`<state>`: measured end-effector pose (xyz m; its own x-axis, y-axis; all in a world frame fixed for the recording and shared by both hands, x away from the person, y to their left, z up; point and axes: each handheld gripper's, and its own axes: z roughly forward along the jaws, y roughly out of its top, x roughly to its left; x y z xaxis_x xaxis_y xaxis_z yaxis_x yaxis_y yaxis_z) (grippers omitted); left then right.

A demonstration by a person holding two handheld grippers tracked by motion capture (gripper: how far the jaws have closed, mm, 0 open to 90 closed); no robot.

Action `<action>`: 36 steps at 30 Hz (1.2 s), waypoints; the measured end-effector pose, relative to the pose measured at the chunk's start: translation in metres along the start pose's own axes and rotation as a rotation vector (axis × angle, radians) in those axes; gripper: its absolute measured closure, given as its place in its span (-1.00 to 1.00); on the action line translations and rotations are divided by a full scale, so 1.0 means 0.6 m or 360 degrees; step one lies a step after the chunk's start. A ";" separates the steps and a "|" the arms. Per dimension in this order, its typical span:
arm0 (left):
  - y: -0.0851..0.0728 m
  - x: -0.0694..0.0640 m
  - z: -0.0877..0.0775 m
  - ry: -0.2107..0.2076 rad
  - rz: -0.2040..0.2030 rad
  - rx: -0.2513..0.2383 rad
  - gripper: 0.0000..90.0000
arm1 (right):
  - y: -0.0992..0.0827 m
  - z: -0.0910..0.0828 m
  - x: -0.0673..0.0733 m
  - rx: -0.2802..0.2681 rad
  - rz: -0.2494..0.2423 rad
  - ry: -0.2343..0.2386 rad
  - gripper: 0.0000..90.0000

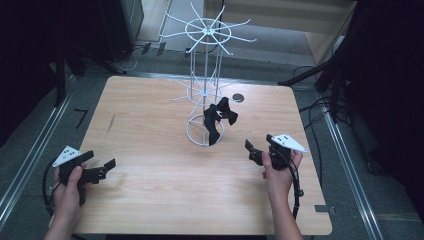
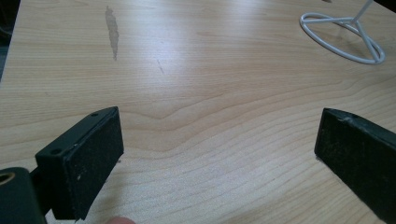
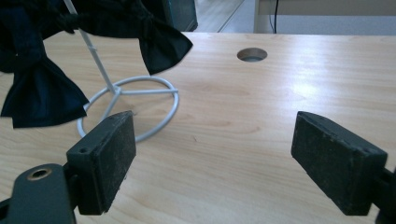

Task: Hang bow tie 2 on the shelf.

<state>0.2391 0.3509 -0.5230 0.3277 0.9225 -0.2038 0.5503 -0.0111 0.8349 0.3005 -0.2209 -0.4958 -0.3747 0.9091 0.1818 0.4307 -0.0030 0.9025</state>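
A white wire display rack (image 1: pixel 205 60) stands on the far middle of the wooden table (image 1: pixel 150 200), on a ring base (image 1: pixel 192 135). Black cloth pieces (image 1: pixel 218 117) hang from its lower tier. In the right gripper view the cloth (image 3: pixel 42 93) hangs at the upper left, above the ring base (image 3: pixel 140 92). My right gripper (image 1: pixel 259 143) is open and empty to the right of the rack, its jaws (image 3: pixel 212 158) wide apart above bare wood. My left gripper (image 1: pixel 101 159) rests near the front left, open and empty (image 2: pixel 219 149).
A round cable hole (image 1: pixel 238 98) sits in the tabletop behind the rack, seen also as a hole (image 3: pixel 252 54) in the right gripper view. A grey smear (image 2: pixel 112 30) marks the wood at the left. Dark stands and cables surround the table.
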 end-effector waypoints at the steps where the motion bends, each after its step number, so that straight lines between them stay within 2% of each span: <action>1: 0.000 0.000 0.000 0.0001 -0.0002 -0.0002 -0.96 | -0.009 -0.006 -0.005 0.0008 -0.0003 -0.0012 -0.68; 13: 0.000 -0.001 0.000 0.0003 0.0003 0.0002 -0.96 | -0.048 -0.037 -0.036 0.0042 -0.0003 -0.0049 -0.68; 25: 0.000 -0.001 -0.001 0.0002 0.0004 0.0002 -0.96 | -0.078 -0.072 -0.066 0.0037 -0.0016 -0.0090 -0.68; 28: 0.000 -0.001 -0.001 0.0002 0.0002 0.0001 -0.96 | -0.086 -0.085 -0.079 0.0046 0.0012 -0.0104 -0.68; 31: 0.000 -0.001 -0.001 0.0002 0.0003 0.0000 -0.96 | -0.092 -0.096 -0.090 0.0044 0.0003 -0.0123 -0.68; 33: 0.000 -0.001 -0.001 0.0005 0.0002 0.0000 -0.96 | -0.093 -0.099 -0.093 0.0046 0.0010 -0.0119 -0.68; 36: 0.000 -0.001 -0.001 0.0010 0.0001 0.0001 -0.96 | -0.104 -0.117 -0.112 0.0028 0.0051 -0.0106 -0.68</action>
<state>0.2384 0.3503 -0.5228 0.3234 0.9249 -0.1998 0.5505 -0.0122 0.8348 0.2410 -0.3109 -0.5367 -0.3054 0.9344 0.1836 0.4563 -0.0256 0.8895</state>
